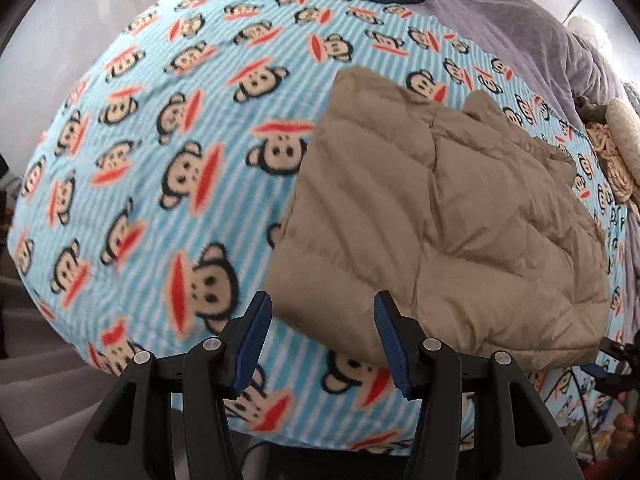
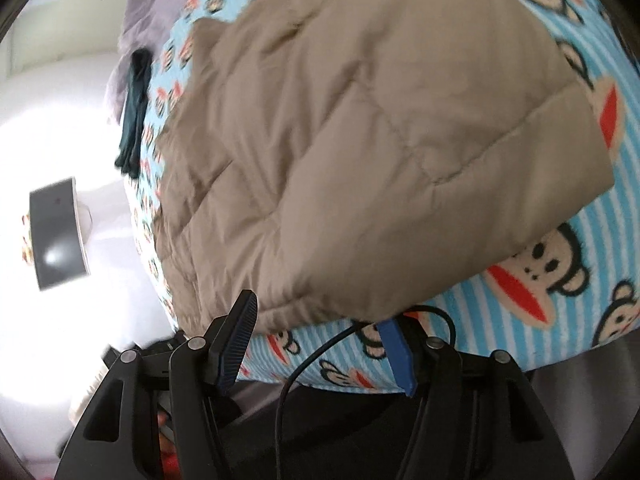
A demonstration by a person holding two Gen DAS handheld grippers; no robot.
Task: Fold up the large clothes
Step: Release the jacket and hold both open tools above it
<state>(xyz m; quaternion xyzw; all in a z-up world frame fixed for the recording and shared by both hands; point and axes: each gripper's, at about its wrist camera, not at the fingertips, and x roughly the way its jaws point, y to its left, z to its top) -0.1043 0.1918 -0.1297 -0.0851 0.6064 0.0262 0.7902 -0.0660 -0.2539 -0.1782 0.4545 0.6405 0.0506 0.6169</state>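
Left wrist view: jacket [image 1: 440, 216] puffy, soft, light; grip near hem; left claw [image 1: 320, 344], right claw [image 2: 316, 344] both apart, empty

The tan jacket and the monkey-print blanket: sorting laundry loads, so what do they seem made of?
Tan jacket: likely smooth matte synthetic shell with padding; stitched quilt lines puff up. Monkey-print blanket: probably fleece; its surface looks fuzzy.
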